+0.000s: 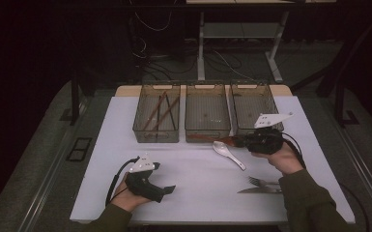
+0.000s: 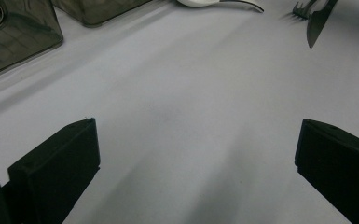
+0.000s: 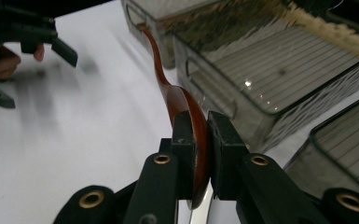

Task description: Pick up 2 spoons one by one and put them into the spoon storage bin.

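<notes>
Wooden spoon [image 3: 193, 140]: brown, pinched by its bowl between the right gripper [image 3: 200, 154] jaws, centre right of the high view; handle runs on toward the bins.
Left gripper [image 1: 166, 189]: lower left of the high view, jaws spread wide over bare white table [image 2: 186, 107].
Knife [image 1: 258, 190] and fork [image 1: 261, 181]: lower right, side by side.
White spoon [image 1: 227, 152]: centre, just beside the right gripper.
Bins [image 1: 207, 113]: three in a row at the top; left bin [image 1: 157, 113] holds chopsticks [image 1: 160, 112].
</notes>
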`<state>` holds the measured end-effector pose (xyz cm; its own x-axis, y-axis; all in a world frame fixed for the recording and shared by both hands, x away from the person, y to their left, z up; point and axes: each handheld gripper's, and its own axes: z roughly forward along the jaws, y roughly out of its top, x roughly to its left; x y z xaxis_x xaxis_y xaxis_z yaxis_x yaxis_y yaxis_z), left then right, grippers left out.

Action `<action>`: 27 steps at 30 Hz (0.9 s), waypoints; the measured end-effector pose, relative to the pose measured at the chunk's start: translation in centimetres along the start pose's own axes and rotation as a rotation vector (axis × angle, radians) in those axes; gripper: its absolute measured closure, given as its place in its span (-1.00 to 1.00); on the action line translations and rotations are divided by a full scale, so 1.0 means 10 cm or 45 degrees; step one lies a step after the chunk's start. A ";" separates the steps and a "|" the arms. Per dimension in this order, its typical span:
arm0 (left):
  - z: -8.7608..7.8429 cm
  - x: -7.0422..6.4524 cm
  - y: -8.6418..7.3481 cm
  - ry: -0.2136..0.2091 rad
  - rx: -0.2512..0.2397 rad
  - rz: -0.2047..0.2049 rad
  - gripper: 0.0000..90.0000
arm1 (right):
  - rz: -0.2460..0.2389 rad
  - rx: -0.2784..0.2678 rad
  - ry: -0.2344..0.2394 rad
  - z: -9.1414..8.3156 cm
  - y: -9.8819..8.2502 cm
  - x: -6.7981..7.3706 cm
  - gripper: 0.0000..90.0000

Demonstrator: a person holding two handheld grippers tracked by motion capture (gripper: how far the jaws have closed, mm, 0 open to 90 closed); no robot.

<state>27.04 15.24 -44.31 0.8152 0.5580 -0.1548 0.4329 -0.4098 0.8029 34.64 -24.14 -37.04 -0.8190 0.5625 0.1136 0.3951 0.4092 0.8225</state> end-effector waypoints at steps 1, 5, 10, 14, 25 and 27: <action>0.00 0.00 0.00 0.001 0.000 -0.001 -1.00 | -0.002 -0.007 -0.004 -0.01 0.02 -0.01 0.81; 0.00 0.01 0.00 0.003 0.001 0.002 -1.00 | 0.007 -0.034 -0.030 -0.04 0.09 -0.07 0.81; 0.00 0.00 0.00 0.004 0.000 -0.007 -1.00 | 0.027 -0.061 -0.050 0.01 0.17 -0.16 0.81; 0.00 0.01 0.00 0.003 0.000 -0.006 -1.00 | 0.045 -0.072 -0.078 0.07 0.25 -0.24 0.81; 0.00 0.00 0.00 0.002 -0.002 -0.005 -1.00 | 0.078 -0.057 -0.136 0.31 0.45 -0.39 0.81; 0.00 0.00 0.00 0.001 -0.002 -0.006 -1.00 | 0.090 -0.050 -0.150 0.36 0.46 -0.42 0.81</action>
<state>27.01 15.22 -44.33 0.8128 0.5606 -0.1580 0.4361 -0.4060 0.8031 41.38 -22.07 -35.73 -0.7344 0.6701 0.1074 0.4313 0.3387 0.8362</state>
